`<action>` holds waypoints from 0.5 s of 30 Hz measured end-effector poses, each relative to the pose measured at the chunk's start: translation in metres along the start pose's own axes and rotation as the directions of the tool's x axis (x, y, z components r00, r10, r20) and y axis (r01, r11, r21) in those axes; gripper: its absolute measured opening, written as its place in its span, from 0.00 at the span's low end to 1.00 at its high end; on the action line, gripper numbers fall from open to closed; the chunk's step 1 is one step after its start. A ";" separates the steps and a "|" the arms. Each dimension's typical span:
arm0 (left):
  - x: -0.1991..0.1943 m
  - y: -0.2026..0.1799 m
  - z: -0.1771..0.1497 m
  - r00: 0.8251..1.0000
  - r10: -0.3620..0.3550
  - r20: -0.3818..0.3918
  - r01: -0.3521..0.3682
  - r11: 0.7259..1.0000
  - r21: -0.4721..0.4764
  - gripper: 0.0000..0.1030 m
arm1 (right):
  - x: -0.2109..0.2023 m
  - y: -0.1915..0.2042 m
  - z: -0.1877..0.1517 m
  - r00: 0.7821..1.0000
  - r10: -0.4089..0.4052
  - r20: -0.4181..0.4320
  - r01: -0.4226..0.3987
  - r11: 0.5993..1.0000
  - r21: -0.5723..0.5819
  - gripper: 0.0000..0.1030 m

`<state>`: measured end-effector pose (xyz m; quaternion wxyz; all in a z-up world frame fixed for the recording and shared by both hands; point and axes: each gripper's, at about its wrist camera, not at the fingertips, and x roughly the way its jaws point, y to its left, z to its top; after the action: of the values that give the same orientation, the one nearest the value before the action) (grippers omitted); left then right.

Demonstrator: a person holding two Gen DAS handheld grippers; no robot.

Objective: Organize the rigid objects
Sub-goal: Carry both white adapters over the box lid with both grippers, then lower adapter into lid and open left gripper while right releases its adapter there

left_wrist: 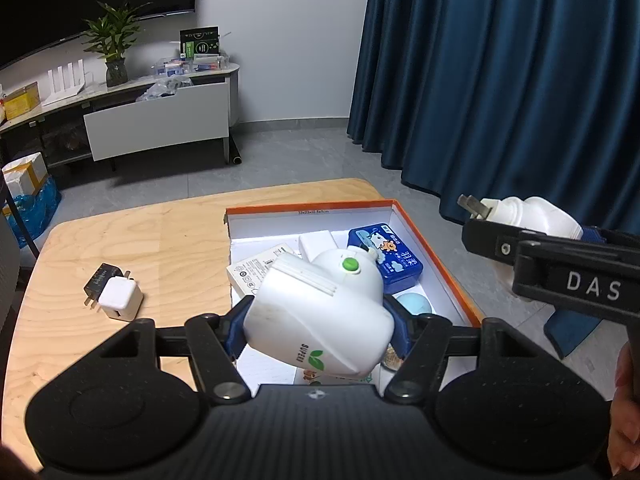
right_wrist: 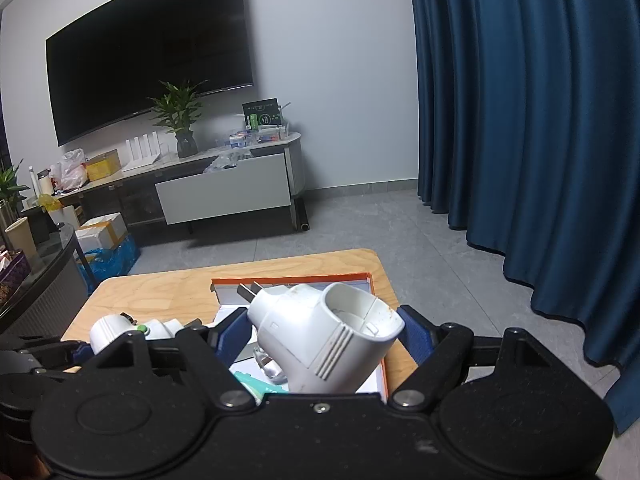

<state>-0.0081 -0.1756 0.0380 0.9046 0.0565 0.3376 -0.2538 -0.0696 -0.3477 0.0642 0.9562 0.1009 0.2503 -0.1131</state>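
The left gripper (left_wrist: 320,330) is clenched on a white plastic plug-in device with a green button (left_wrist: 320,312), its blue pads (left_wrist: 236,328) pressing both flanks, held above the near part of the orange-edged white cardboard box (left_wrist: 436,252). The right gripper (right_wrist: 320,344) grasps a second white plastic plug-in device with metal prongs (right_wrist: 316,336), raised over the box's right side. Inside the box lie a blue rectangular tin (left_wrist: 394,256), a white flat block (left_wrist: 318,244), a printed white packet (left_wrist: 250,270) and a pale blue round object (left_wrist: 416,304). The box sits at the far right corner of the light wooden desk (left_wrist: 120,236); toward the desk's left edge rest a white cube charger (left_wrist: 120,302) and, touching it, a black plug adapter (left_wrist: 100,280).
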 end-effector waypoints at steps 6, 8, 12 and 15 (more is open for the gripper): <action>0.005 -0.003 0.002 1.000 -0.004 -0.009 0.004 1.000 0.006 0.65 | 0.007 0.001 0.003 1.000 0.004 -0.007 -0.004 1.000 -0.001 0.91; 0.006 -0.004 0.002 1.000 -0.005 -0.010 0.005 1.000 0.008 0.65 | 0.010 0.000 0.003 1.000 0.006 -0.010 -0.006 1.000 0.000 0.91; 0.010 -0.006 0.002 1.000 -0.008 -0.017 0.009 1.000 0.016 0.65 | 0.010 -0.001 0.002 1.000 0.005 -0.012 -0.006 1.000 -0.001 0.91; 0.013 -0.008 0.001 1.000 -0.010 -0.023 0.011 1.000 0.016 0.65 | 0.013 -0.002 0.001 1.000 0.009 -0.018 -0.009 1.000 -0.005 0.91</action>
<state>-0.0031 -0.1880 0.0309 0.8989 0.0649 0.3461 -0.2607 -0.0582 -0.3521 0.0584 0.9547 0.1007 0.2588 -0.1074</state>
